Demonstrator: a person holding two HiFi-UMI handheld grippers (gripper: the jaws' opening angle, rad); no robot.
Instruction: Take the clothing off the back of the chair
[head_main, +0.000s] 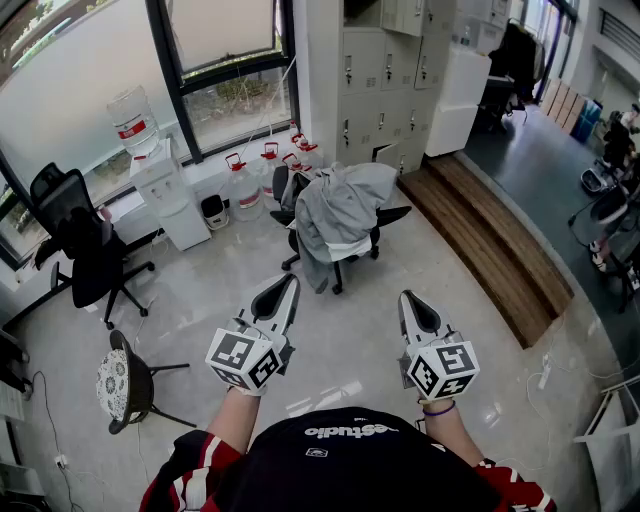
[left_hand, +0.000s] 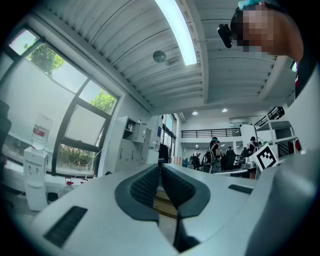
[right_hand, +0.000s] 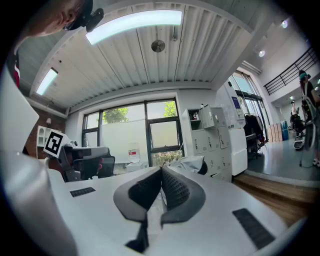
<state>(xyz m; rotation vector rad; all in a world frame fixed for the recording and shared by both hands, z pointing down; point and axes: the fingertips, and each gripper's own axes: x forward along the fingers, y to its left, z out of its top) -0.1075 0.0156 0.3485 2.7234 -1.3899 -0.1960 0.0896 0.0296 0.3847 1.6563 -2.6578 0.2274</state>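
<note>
Two tools, the left tool and the right tool, are hovering clenched and empty, well apart from the grey jacket lying draped over the chair back, so the whole task is waiting.

A grey garment is hanging over the back of a black office chair near the lockers. The person is holding the left gripper and right gripper level, jaws together, well apart from the chair.
</note>
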